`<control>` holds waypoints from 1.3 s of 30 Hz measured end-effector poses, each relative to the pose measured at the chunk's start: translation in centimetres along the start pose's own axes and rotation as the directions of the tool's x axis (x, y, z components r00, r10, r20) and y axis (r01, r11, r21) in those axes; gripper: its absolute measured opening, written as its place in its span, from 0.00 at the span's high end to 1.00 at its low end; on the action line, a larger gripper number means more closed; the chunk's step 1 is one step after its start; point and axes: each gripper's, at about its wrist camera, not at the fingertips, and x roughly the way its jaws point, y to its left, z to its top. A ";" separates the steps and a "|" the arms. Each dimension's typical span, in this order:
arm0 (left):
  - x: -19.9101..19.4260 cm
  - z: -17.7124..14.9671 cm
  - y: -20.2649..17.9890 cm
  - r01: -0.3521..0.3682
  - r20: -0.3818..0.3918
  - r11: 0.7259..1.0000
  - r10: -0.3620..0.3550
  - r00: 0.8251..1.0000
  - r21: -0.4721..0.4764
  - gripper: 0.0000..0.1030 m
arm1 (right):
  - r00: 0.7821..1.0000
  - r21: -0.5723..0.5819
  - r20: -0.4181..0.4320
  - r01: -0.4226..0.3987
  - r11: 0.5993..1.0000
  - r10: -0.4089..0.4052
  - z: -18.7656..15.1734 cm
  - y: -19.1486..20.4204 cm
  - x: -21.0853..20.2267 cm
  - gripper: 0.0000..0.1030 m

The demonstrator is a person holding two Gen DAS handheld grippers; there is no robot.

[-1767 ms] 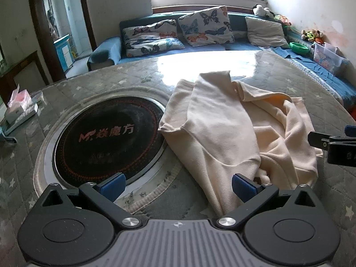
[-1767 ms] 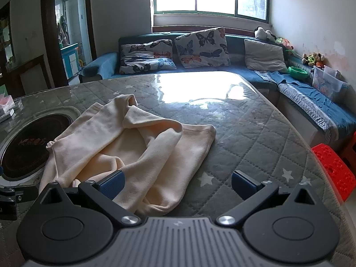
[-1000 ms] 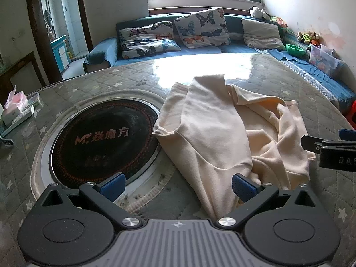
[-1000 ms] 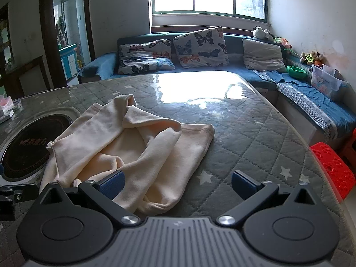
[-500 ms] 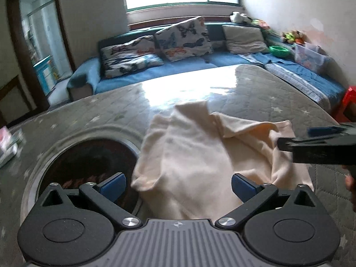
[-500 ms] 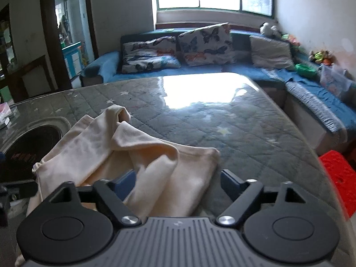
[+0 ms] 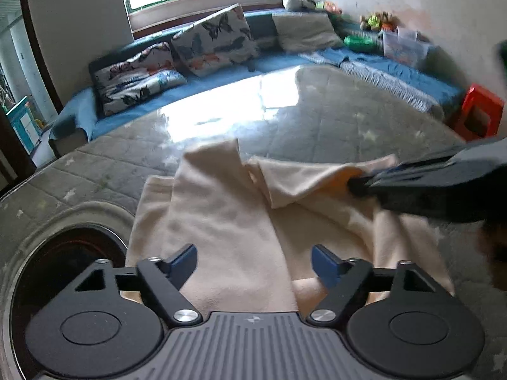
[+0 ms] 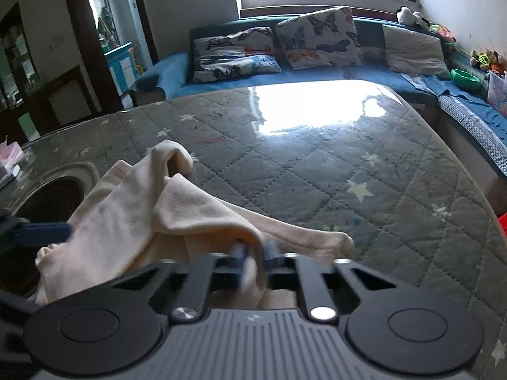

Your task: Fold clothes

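Observation:
A cream garment (image 7: 228, 218) lies crumpled on the grey quilted table (image 7: 332, 126). My left gripper (image 7: 253, 261) hovers open just above its near part, blue pads apart with cloth below them. In the right wrist view the same cream garment (image 8: 133, 218) has a fold pinched between the closed blue pads of my right gripper (image 8: 253, 253), and that fold is lifted. From the left wrist view, the right gripper (image 7: 355, 185) comes in from the right, clamped on the raised edge.
A round black cooktop (image 7: 63, 253) is set into the table left of the garment. Beyond the table's far edge runs a blue sofa (image 8: 317, 76) with butterfly cushions (image 8: 317, 38). A red stool (image 7: 481, 110) stands at the right. Bare quilted surface (image 8: 364, 174) stretches right of the cloth.
My right gripper went from open to shut on a fold of the garment and lifted it. My left gripper moved forward over the cloth and stayed open.

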 end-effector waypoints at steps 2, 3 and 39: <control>0.4 -0.4 0.1 -0.007 -0.005 1.000 0.007 1.000 0.000 0.36 | 1.000 0.000 0.025 0.014 1.000 -0.014 -0.3 -0.3 -1.1 0.93; 0.3 -0.6 0.3 0.001 -0.001 1.000 -0.001 1.000 -0.001 0.43 | 0.999 0.004 0.039 0.021 1.000 -0.021 -0.4 -0.6 -1.8 0.93; -5.5 -1.8 4.2 -0.014 0.089 0.993 0.025 0.996 -0.114 0.34 | 0.945 0.257 0.105 0.277 0.926 -0.311 -11.3 -8.6 -14.4 0.68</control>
